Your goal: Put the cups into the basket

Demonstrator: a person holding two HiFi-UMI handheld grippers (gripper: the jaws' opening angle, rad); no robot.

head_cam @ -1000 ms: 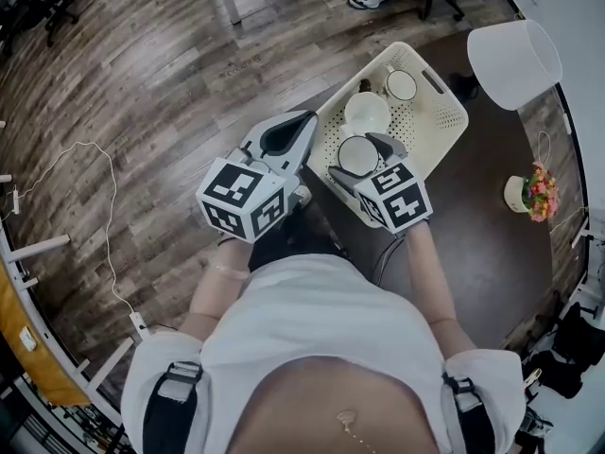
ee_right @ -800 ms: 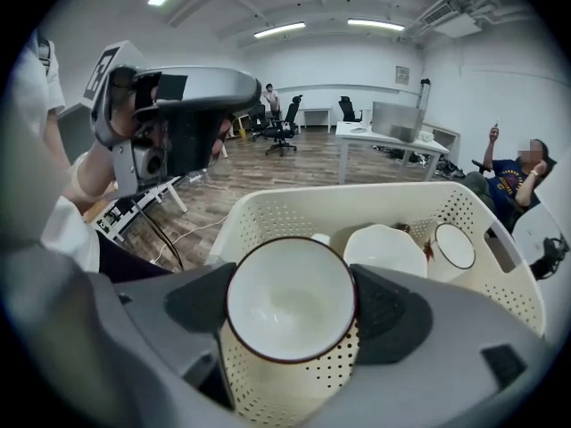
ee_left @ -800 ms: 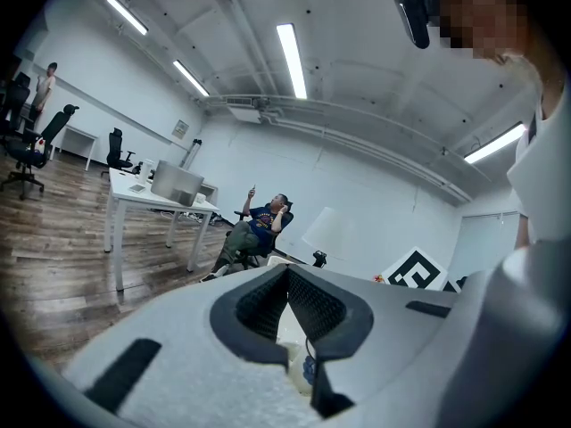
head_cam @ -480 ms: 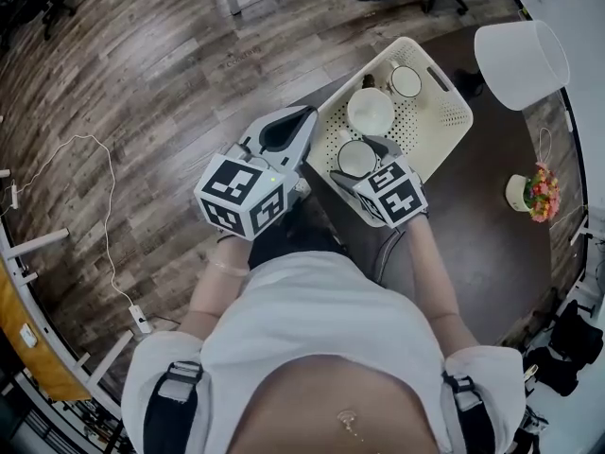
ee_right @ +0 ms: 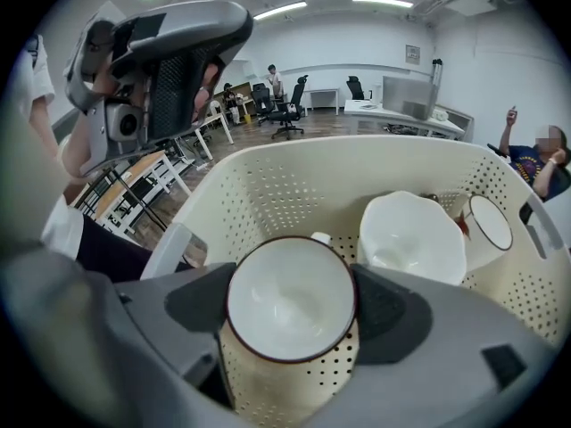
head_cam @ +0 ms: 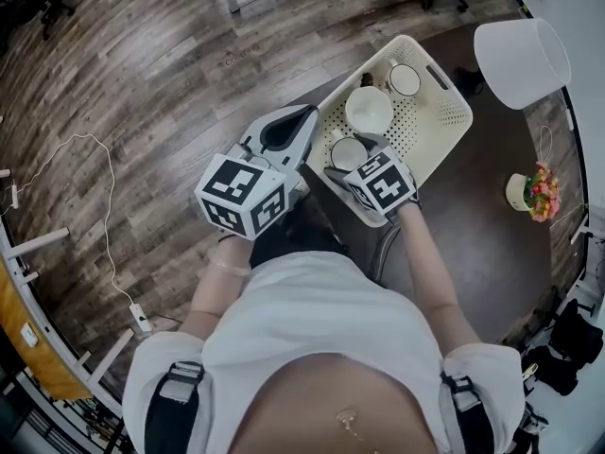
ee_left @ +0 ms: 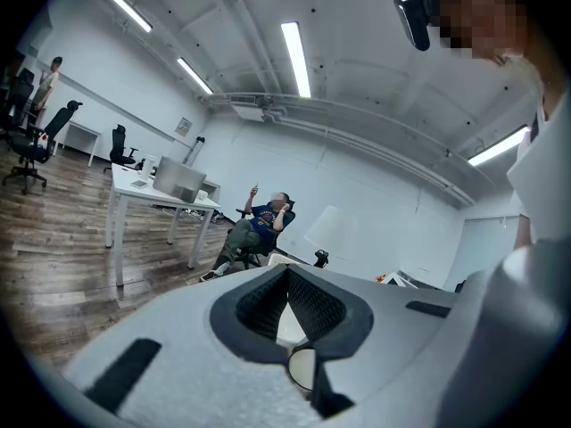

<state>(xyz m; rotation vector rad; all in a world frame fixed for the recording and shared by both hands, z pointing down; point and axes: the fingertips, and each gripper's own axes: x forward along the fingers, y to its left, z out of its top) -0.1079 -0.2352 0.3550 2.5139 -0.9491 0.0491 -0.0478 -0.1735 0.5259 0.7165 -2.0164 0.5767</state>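
Observation:
A cream perforated basket (head_cam: 444, 83) stands on a dark round table (head_cam: 482, 225). My right gripper (head_cam: 357, 154) is shut on a white cup with a dark rim (head_cam: 348, 151), holding it upright low inside the basket's near corner. In the right gripper view the pads press on both sides of that cup (ee_right: 290, 297), with the basket wall (ee_right: 294, 176) behind it. A plain white cup (head_cam: 369, 110) and a dark-rimmed cup (head_cam: 404, 79) sit in the basket beyond it. My left gripper (head_cam: 307, 121) hangs left of the basket, its jaws together and holding nothing.
A white lampshade (head_cam: 522, 60) stands at the table's far right and a small flower pot (head_cam: 534, 192) at its right edge. A cable (head_cam: 99, 206) runs over the wooden floor at left. A seated person (ee_left: 263, 221) and a desk (ee_left: 156, 190) show far off.
My right gripper has sunk with the dark-rimmed cup, deeper into the basket's near corner. The left gripper has stayed where it was.

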